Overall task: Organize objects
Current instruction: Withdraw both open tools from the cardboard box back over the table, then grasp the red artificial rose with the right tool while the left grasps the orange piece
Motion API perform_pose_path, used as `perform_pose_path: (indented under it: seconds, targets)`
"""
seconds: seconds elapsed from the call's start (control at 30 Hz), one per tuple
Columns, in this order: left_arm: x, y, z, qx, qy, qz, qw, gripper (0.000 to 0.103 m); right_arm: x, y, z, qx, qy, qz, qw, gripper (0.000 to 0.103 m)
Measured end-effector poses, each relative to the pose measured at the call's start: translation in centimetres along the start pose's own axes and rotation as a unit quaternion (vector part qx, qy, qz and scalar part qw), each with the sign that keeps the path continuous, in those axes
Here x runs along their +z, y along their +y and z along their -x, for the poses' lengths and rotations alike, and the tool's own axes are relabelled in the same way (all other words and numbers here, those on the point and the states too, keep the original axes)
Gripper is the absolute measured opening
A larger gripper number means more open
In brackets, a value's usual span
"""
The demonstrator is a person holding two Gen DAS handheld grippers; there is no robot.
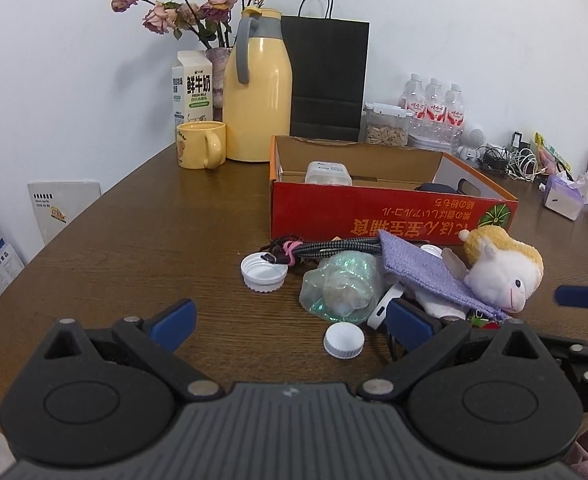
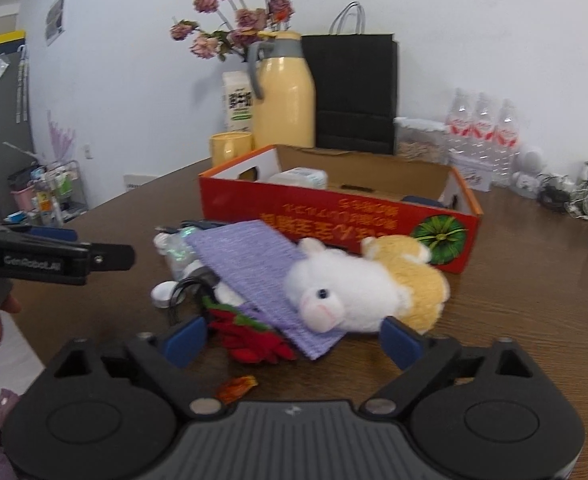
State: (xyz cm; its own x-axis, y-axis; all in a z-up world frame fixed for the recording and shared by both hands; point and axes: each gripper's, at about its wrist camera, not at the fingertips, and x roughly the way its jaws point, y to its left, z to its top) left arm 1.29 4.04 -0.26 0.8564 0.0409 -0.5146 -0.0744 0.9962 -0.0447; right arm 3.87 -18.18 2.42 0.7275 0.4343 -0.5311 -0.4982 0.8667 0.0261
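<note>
The plush sheep (image 2: pixel 358 284) lies on the counter (image 2: pixel 534 280) by the red box (image 2: pixel 334 220), its long body sideways. It is straight ahead of my right hand-held gripper (image 2: pixel 294 340), whose jaws are wide and empty. My left hand-held gripper (image 1: pixel 289 322) is wide too, farther away.

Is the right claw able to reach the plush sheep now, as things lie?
Probably yes. The right claw is open and the plush sheep lies just ahead, uncovered on the purple cloth; nothing stands between.
</note>
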Motion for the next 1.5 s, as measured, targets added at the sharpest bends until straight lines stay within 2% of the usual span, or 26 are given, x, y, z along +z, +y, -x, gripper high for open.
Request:
perform_pose_path:
  seconds: [0.07,0.17,0.4,0.47,0.57,0.7,0.77,0.83,1.23,1.5]
  targets:
    - [-0.2,0.3,0.2,-0.001,0.0,0.003,1.0,0.103,0.0,0.5,-0.5,0.013,0.009,0.004,1.0,0.069]
    - [-0.3,0.5,0.2,-0.001,0.001,0.006,1.0,0.103,-0.2,1.2,-1.6,0.025,0.027,0.008,0.999,0.054]
    - [-0.7,1.3,0.4,0.0,0.005,0.012,0.9999,0.103,-0.3,2.0,-3.1,0.018,0.036,0.01,0.999,0.052]
    - [-0.8,1.5,0.4,0.001,0.005,0.015,0.9999,0.103,-0.3,2.1,-3.3,0.014,0.037,0.01,0.999,0.042]
    - [-0.8,1.5,0.3,0.0,0.006,0.015,0.9999,0.103,-0.3,2.2,-3.2,0.013,0.033,0.011,0.999,0.038]
    - [-0.8,1.5,0.4,0.0,0.007,0.015,0.9999,0.103,-0.2,2.7,-2.8,0.01,0.02,0.028,0.999,0.036]
    - [-0.8,1.5,0.4,0.001,0.008,0.015,0.9999,0.103,-0.1,2.9,-2.8,0.015,0.02,0.038,0.999,0.028]
    - [-0.9,1.5,0.4,0.001,0.009,0.015,0.9998,0.103,-0.3,2.9,-2.9,0.02,0.023,0.041,0.999,0.023]
    - [-0.6,0.1,1.1,-0.008,0.007,0.0,0.9999,0.103,0.1,1.6,0.4,0.063,-0.031,0.01,0.997,0.019]
    - [-0.9,-2.9,1.1,-0.041,0.016,-0.036,0.9984,0.103,0.2,-0.1,2.7,0.05,-0.067,-0.011,0.996,0.019]
